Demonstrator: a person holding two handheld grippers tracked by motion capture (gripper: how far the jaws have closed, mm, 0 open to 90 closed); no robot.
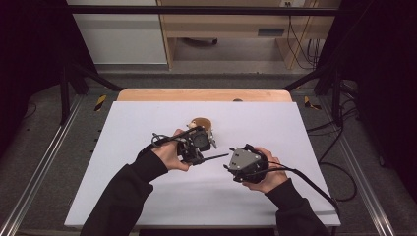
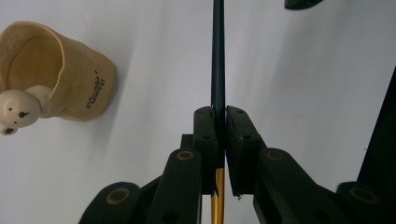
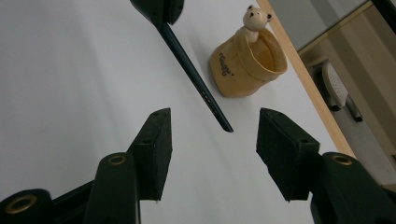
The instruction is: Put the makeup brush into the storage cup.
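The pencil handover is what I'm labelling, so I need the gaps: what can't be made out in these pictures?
- Pencil: in the left gripper view its far tip is cut off by the top edge.
- Cup: in the high view the left gripper covers its lower part.
- Lettering on the cup: too small to read in either gripper view.
- Right gripper: in the high view its own body hides the jaws.

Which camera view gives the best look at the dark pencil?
The right gripper view: the pencil runs free from the left gripper down to its tip, between the right gripper's open jaws. The left gripper view shows it edge-on, clamped in the left gripper. In the high view it is a thin line.
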